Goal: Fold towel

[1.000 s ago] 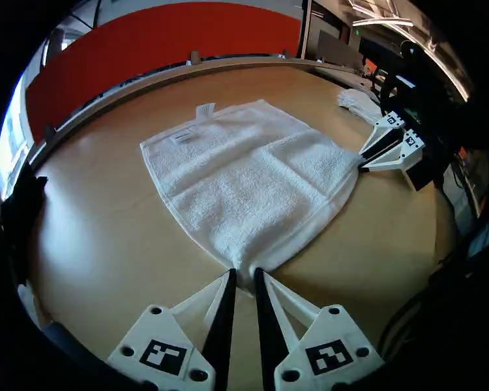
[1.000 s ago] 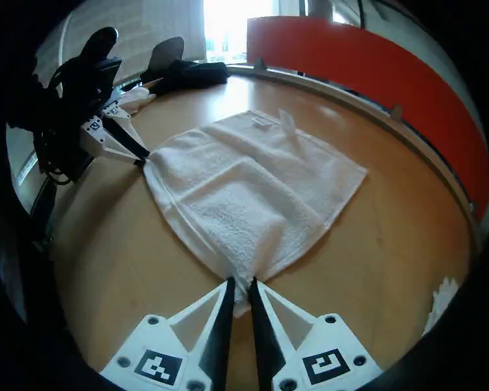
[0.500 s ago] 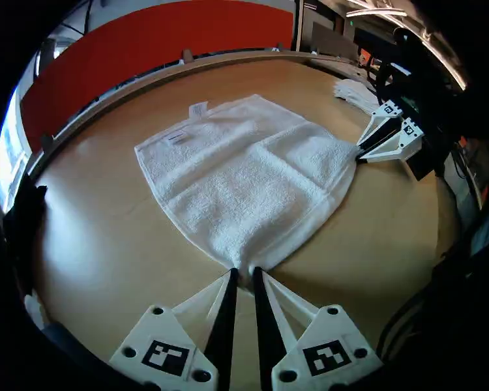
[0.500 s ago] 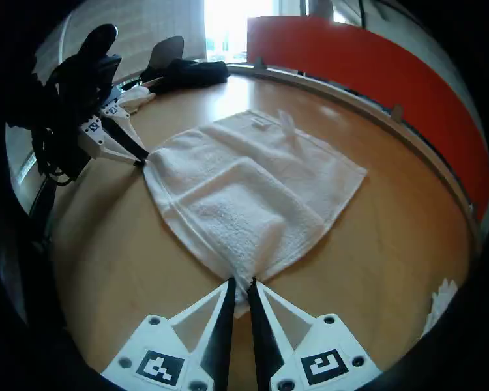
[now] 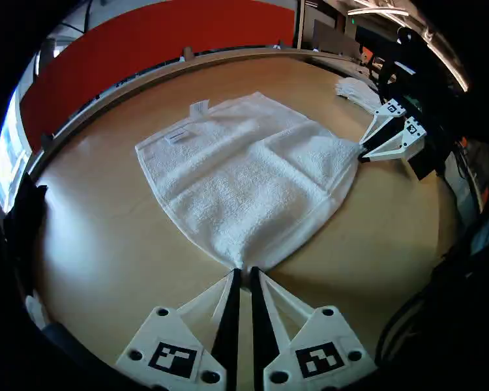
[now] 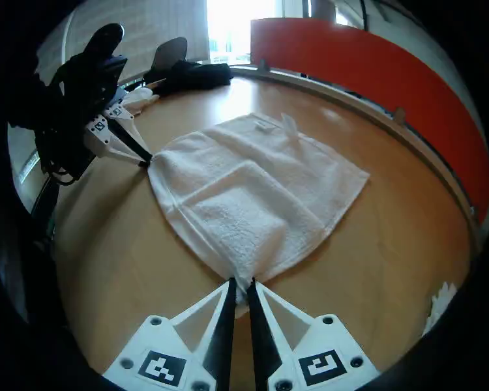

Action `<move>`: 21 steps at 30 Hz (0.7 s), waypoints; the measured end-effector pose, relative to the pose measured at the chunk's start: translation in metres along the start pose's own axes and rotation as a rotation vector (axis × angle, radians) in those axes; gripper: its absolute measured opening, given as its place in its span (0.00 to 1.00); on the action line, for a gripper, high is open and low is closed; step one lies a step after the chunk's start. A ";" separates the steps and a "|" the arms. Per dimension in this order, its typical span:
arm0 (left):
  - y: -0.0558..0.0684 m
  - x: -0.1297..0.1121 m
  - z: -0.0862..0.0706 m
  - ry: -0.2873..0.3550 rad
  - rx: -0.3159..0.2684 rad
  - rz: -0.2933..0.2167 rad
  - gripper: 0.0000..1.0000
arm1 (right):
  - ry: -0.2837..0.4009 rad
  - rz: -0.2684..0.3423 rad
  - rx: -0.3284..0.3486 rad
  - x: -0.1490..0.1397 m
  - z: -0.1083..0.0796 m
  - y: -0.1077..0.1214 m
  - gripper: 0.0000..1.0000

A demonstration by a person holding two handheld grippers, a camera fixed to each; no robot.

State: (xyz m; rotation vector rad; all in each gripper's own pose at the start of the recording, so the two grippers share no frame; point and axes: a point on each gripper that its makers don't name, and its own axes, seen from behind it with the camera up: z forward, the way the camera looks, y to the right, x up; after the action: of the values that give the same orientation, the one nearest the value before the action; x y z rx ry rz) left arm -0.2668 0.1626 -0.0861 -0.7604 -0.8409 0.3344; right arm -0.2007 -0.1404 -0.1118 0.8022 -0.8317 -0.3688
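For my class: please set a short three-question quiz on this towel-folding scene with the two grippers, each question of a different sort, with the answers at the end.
1. True or false: the towel is rolled into a tube.
2. What does the left gripper pinch? A: a towel corner. B: a sponge. C: nothing.
3. What colour is the panel behind the table?
Key: 1 false, it lies spread on the table. 2 A; the right gripper pinches another corner. 3 red.
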 end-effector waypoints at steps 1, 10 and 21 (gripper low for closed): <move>0.000 0.000 0.000 -0.001 -0.001 -0.011 0.10 | 0.005 0.004 -0.001 0.002 -0.001 0.001 0.13; 0.003 0.006 -0.007 0.006 -0.008 -0.048 0.10 | 0.022 0.001 -0.018 0.013 -0.009 0.006 0.13; 0.002 0.033 -0.039 0.046 -0.012 -0.112 0.10 | 0.068 -0.001 -0.042 0.042 -0.034 0.009 0.13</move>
State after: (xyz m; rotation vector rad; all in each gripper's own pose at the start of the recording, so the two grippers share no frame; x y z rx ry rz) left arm -0.2157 0.1640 -0.0863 -0.7270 -0.8393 0.2117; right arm -0.1482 -0.1423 -0.0974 0.7723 -0.7580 -0.3563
